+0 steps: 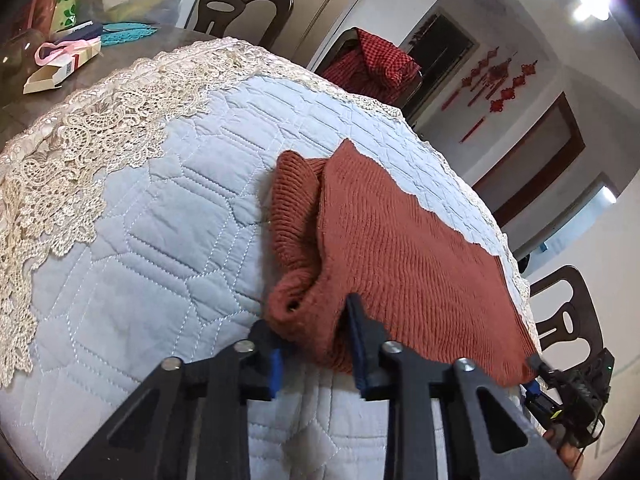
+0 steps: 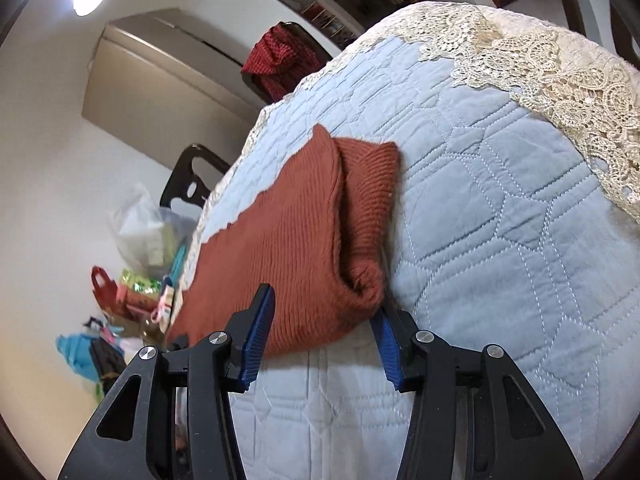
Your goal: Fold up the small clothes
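Note:
A rust-brown knitted sweater (image 1: 400,240) (image 2: 288,232) lies flat on a pale blue quilted cover (image 1: 160,220) (image 2: 500,200), its sleeves folded in along the sides (image 1: 292,200) (image 2: 368,184). My left gripper (image 1: 308,316) sits at the sweater's near left corner, where bunched knit fills the gap between its blue pads. My right gripper (image 2: 323,302) straddles the near right corner with its jaws wider; the knit lies between the pads without being squeezed. In the left wrist view the right gripper's tip (image 1: 534,364) also shows at the far corner.
Cream lace (image 1: 80,140) (image 2: 560,72) edges the cover. A small open carton (image 1: 60,68), bags and other clutter lie on the bare tabletop beyond. Dark chairs (image 1: 240,4) (image 1: 568,312) stand around; one carries a red checked garment (image 1: 376,64) (image 2: 276,60).

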A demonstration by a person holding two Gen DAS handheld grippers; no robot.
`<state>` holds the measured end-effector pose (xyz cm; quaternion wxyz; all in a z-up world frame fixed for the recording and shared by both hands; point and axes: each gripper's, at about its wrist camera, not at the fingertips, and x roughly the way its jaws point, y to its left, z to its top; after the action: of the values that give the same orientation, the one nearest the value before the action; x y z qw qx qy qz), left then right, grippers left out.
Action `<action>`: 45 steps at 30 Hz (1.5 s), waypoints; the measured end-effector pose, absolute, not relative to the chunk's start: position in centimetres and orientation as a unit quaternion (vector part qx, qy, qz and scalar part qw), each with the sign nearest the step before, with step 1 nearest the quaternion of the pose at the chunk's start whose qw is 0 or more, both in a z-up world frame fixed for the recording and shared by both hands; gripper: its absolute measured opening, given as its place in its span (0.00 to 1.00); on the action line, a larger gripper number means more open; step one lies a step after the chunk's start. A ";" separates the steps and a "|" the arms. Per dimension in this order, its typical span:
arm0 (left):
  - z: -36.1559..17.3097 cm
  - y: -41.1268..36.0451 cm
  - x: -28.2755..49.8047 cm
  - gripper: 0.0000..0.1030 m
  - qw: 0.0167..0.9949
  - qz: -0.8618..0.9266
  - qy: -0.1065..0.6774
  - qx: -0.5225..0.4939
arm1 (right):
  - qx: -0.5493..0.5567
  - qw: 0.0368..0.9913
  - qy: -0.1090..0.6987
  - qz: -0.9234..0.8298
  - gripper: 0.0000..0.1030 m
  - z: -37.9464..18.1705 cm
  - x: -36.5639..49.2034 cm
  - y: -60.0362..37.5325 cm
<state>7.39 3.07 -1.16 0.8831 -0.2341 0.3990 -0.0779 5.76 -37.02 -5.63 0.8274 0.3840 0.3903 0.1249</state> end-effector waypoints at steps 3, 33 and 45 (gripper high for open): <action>-0.8 2.7 7.2 0.17 0.885 -0.081 0.400 -0.224 | 0.382 0.823 0.404 0.118 0.16 -6.1 6.2 -37.1; 0.4 4.6 -4.5 0.20 0.874 -0.123 0.416 -0.221 | 0.328 0.835 0.428 0.108 0.19 -4.0 -3.6 -39.1; 1.4 3.8 -0.2 0.48 0.897 -0.107 0.394 -0.171 | 0.205 0.883 0.373 0.199 0.20 0.8 -2.3 -30.7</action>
<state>-0.16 3.83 1.43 0.8965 -0.1715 0.3941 -0.1071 -2.31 -30.74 0.77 0.8829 0.2051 0.3725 0.1989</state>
